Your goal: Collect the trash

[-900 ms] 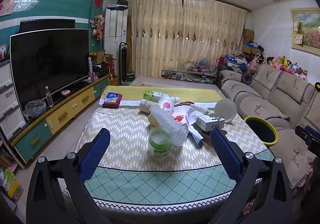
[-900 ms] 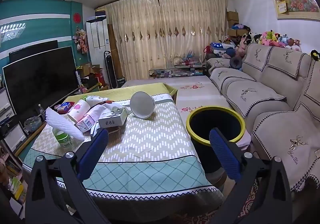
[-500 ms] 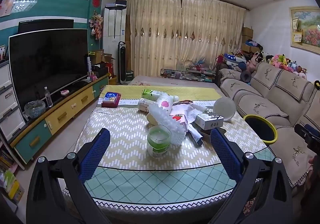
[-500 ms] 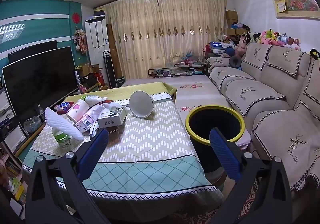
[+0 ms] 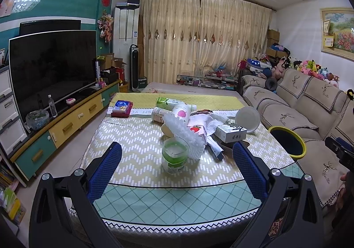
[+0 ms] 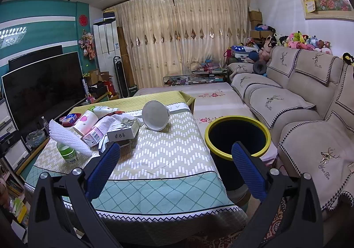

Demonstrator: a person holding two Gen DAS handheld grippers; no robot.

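Observation:
A pile of trash lies on the clothed table: a green-labelled clear cup with white foam netting on it, a pink-printed bottle, a white carton, crumpled tissue and a white bowl on its side. My left gripper is open, just short of the cup. My right gripper is open and empty over the table's near right corner. The black bin with a yellow rim stands beside the table, also in the left view.
A TV on a low cabinet runs along the left. A beige sofa runs along the right, close behind the bin. A red-and-blue box lies at the table's far left. Curtains close the far wall.
The left view has drifted slightly, with the cup shifting a little left and down in frame. The right gripper has barely moved. Both stay open.

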